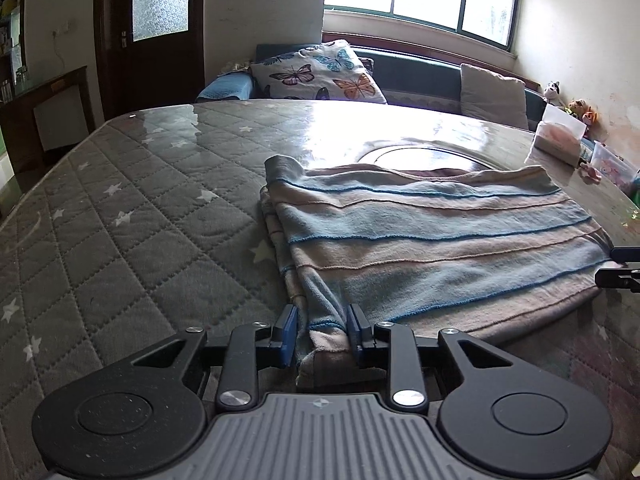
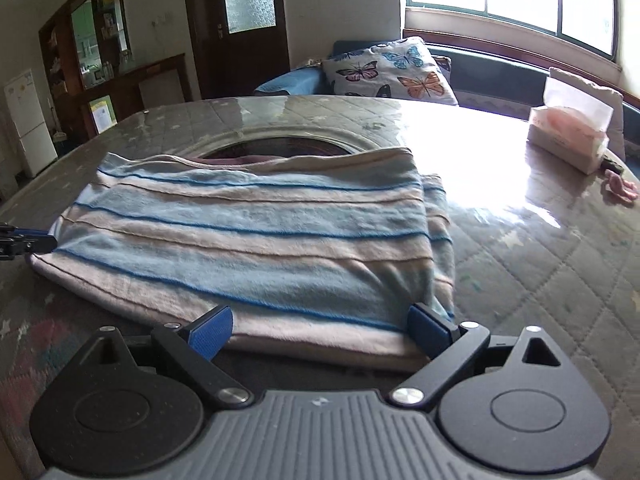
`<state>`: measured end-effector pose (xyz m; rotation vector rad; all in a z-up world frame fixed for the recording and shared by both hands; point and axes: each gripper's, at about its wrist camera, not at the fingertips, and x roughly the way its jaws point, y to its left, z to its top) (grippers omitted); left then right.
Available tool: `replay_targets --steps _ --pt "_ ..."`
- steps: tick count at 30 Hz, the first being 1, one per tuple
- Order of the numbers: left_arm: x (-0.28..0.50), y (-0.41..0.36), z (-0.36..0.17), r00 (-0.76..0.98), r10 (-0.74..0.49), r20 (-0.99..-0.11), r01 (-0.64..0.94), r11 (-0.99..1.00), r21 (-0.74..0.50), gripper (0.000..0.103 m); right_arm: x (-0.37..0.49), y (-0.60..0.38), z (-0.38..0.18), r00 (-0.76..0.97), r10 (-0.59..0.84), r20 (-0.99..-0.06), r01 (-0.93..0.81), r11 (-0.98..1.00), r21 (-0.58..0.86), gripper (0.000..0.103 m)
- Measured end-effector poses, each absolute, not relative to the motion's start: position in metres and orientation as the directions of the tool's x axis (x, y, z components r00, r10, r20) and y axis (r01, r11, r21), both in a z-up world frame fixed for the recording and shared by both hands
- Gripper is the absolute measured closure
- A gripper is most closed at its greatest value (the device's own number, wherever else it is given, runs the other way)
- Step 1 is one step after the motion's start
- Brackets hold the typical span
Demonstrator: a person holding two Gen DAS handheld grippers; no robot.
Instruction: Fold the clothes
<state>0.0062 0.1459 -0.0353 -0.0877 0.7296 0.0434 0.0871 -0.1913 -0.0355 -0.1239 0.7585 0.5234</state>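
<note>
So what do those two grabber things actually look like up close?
Both look alike. The left gripper and right gripper each have two blue pads on black linkage arms joined with silver bolts. Behind these sit two round black discs flanking a grey ribbed body with a small compass-like mark. No cables, hands or sleeves show in either view.

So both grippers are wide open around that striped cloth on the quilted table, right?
Not both. The left wrist view shows the left gripper shut on a bunch of the striped cloth. Only the right gripper is wide open at its near edge on the quilted table.
</note>
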Motion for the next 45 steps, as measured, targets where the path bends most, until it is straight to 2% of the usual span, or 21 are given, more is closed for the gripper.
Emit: replay_targets --steps 4,5,13,15,23,38,45 --pt "0.007 0.149 -0.03 0.741 0.012 -0.671 -0.077 0.995 -0.068 0.07 0.085 -0.195 -0.033 0.601 0.393 -0.696 -0.494 0.867 0.064 0.007" --pt "0.007 0.149 -0.028 0.746 0.021 -0.666 -0.079 0.995 -0.058 0.066 0.086 -0.196 -0.031 0.6 0.393 -0.697 -0.493 0.868 0.065 0.007" --pt "0.027 0.142 -0.015 0.777 0.085 -0.623 -0.078 0.996 0.039 0.047 0.11 -0.187 -0.016 0.633 0.42 -0.651 -0.491 0.867 0.083 0.004" --pt "0.037 0.142 -0.015 0.775 0.1 -0.624 -0.082 0.995 0.058 0.039 0.12 -0.181 -0.017 0.629 0.426 -0.65 -0.5 0.862 0.08 0.004" --pt "0.073 0.15 -0.026 0.744 0.137 -0.654 -0.095 0.991 0.099 0.025 0.15 -0.163 -0.031 0.598 0.429 -0.676 -0.52 0.85 0.08 0.0" --pt "0.123 0.19 -0.035 0.709 0.232 -0.666 -0.227 0.969 0.095 0.018 0.162 -0.161 -0.045 0.601 0.455 -0.657 -0.531 0.842 0.098 0.0" --pt "0.134 0.197 -0.04 0.702 0.242 -0.67 -0.251 0.964 0.085 0.012 0.154 -0.154 -0.052 0.639 0.427 -0.639 -0.547 0.837 0.012 0.0"
